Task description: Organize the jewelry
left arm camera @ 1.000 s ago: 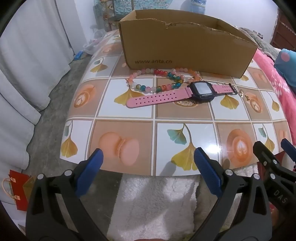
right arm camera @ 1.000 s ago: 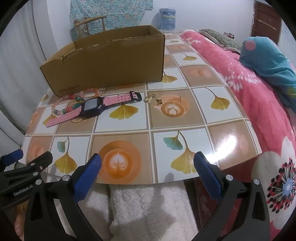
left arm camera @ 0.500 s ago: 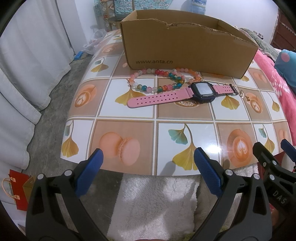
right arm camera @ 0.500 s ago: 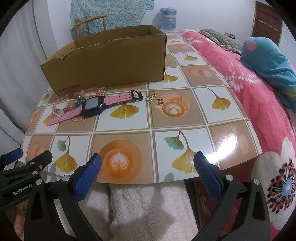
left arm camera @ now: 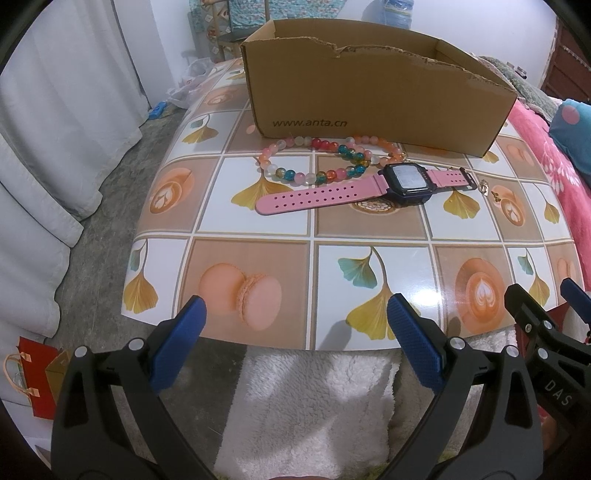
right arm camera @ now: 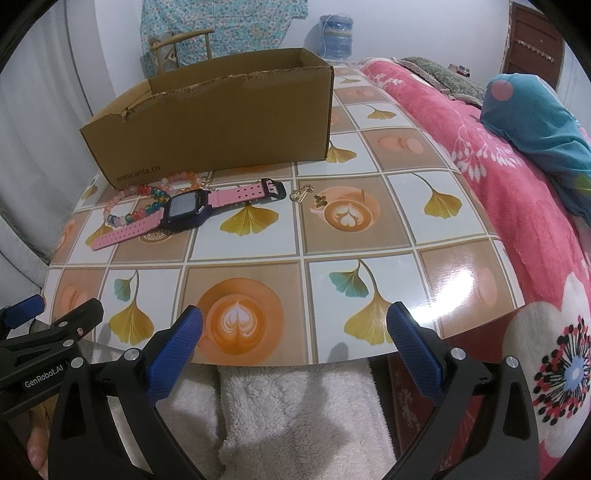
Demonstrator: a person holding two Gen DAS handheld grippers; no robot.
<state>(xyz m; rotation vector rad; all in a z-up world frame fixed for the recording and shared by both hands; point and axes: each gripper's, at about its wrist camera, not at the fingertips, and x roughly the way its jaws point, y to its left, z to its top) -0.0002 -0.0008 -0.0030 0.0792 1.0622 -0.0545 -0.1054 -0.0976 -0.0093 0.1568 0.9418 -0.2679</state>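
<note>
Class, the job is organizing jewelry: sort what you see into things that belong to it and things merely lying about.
Belong: bead bracelets, pink watch, small gold charms, cardboard box.

Lying about: pink floral blanket, red gift bag, water bottle.

My left hand-held gripper (left arm camera: 295, 317): black frame, silver screws, two blue cross-hatched pads (left arm camera: 413, 345). My right hand-held gripper (right arm camera: 293, 326): same black frame, silver screws, blue textured pads (right arm camera: 173, 354). White lettering "GenRobot.AI" on the left unit's side, "DAS" on the right's.
</note>
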